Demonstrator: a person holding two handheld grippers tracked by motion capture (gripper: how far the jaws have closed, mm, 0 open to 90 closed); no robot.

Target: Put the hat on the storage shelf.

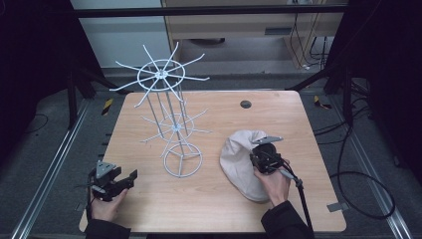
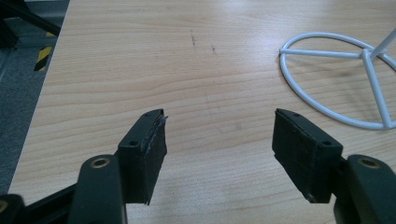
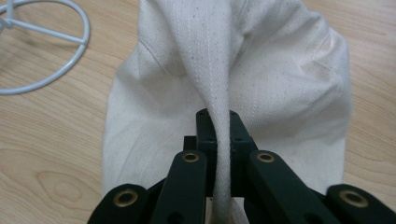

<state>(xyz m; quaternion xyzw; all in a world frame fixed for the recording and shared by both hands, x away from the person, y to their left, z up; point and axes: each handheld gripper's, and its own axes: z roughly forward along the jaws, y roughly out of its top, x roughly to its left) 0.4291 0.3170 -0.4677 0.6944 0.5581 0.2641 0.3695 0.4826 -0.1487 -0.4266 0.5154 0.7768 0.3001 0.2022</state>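
Item: cream cloth cap point(image 3: 261, 88), lying on the table point(image 1: 209, 199), a raised fold pinched in my right gripper point(image 3: 219, 122). My left gripper point(image 2: 219, 140): fingers spread, bare; white wire rack point(image 2: 336, 84) ahead to its right.

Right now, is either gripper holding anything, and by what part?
The right gripper is shut on the cream cloth bag, pinching a raised fold of its fabric. The left gripper is open over the table, holding nothing.
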